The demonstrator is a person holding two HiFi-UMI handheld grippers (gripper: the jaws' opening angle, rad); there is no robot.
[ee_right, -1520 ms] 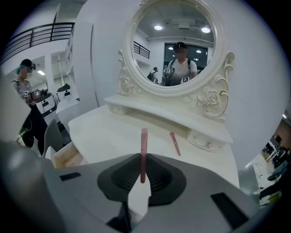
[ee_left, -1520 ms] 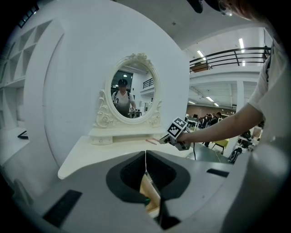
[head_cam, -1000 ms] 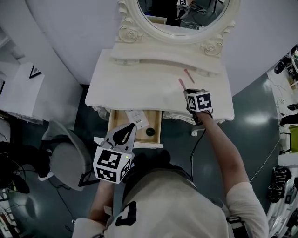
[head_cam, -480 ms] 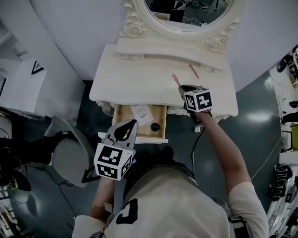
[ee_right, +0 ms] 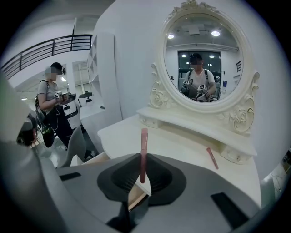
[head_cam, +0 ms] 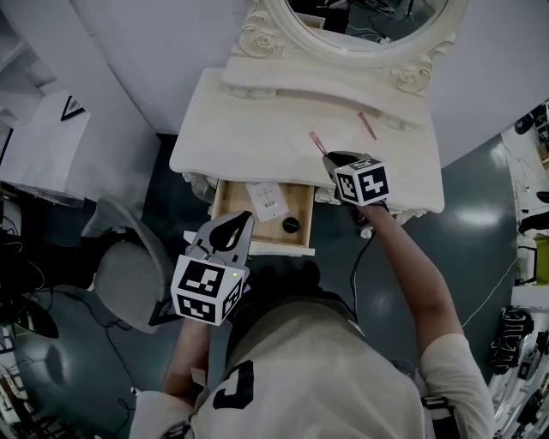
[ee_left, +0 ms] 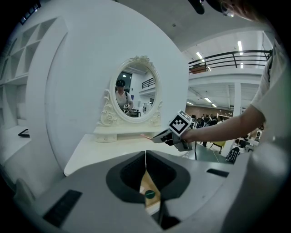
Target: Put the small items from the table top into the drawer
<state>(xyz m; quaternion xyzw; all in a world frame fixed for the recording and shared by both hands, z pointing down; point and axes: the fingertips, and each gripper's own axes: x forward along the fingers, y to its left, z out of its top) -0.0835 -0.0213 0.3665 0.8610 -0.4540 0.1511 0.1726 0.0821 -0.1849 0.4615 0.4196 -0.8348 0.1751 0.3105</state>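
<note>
Pink stick [ee_right: 143,152]: I am gripping it in the right jaws. Its lower end is sitting between the pads, and the rest is sticking out ahead of them above the counter [head_cam: 257,146].
Right gripper [head_cam: 328,158]: the jaws are clamping on the pink stick with nothing else in them. They are hanging over the front part of the counter and pointing down at a slant.
Drawer [head_cam: 236,206]: it is standing pulled open under the counter's front edge. In the head view it is lying below and to the left of the right jaws, and just ahead of the left jaws.
Drawer contents: a white card [head_cam: 268,199] and a small dark round piece [head_cam: 291,225] are lying inside, well apart from both sets of jaws. I cannot tell what the round piece is.
Left gripper [ee_left: 145,157]: I am keeping its jaws closed on each other, with nothing between them. They are pointing toward the open drawer, and the round piece is showing through the gap below them.
Second pink stick [head_cam: 367,125]: it is lying flat on the counter, beyond and to the right of the right jaws, near the mirror's base and clear of them.
Mirror [head_cam: 369,26]: an oval in a carved cream frame, it is standing at the back of the counter, beyond both sets of jaws.
</note>
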